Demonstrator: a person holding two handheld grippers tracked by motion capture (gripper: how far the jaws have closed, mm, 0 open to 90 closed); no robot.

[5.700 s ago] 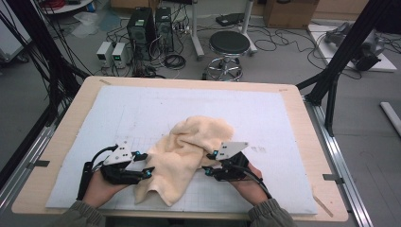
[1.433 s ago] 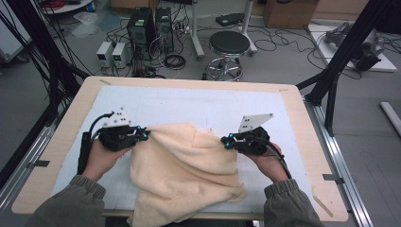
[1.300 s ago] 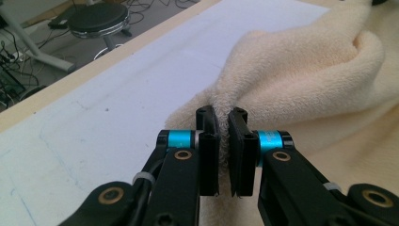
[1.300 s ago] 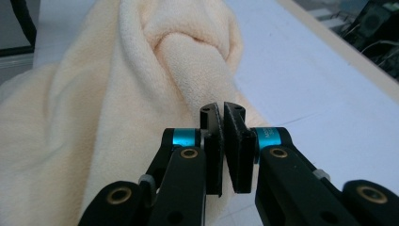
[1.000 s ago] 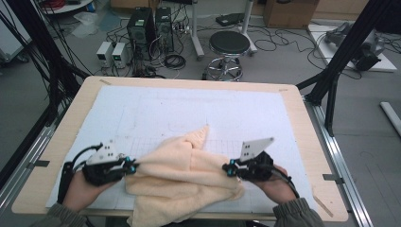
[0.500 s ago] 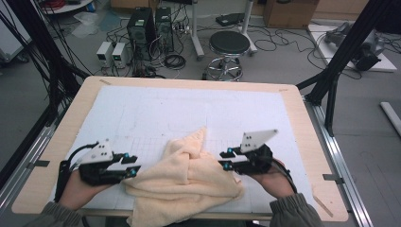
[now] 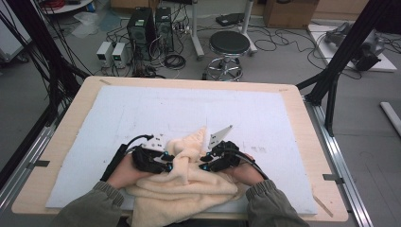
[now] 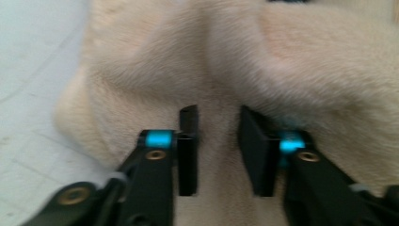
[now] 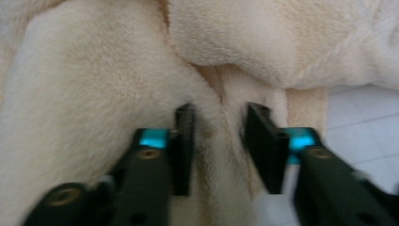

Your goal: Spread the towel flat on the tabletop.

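The left gripper [image 7: 166, 163] has its 2 black jaws set a narrow gap apart, with cream fleece lying in and behind that gap; in the left gripper view [image 8: 217, 148] the pads stand clear of the pile rather than pinching it, the jaws having just been closing a little. The right gripper [image 7: 204, 163] is likewise parted narrowly, a fold of cloth running between its jaws in the right gripper view [image 9: 219, 148] without a visible squeeze. The bunched cream fleece towel [image 7: 189, 182] lies heaped at the near edge of the desk [image 7: 302, 118], between the 2 grippers and drooping over that edge. The white mat [image 7: 189, 113] beyond it lies flat toward the far edge. Both hands rest low on the towel, grippers level and pointing inward at each other, forearms in olive sleeves [image 7: 90, 208].
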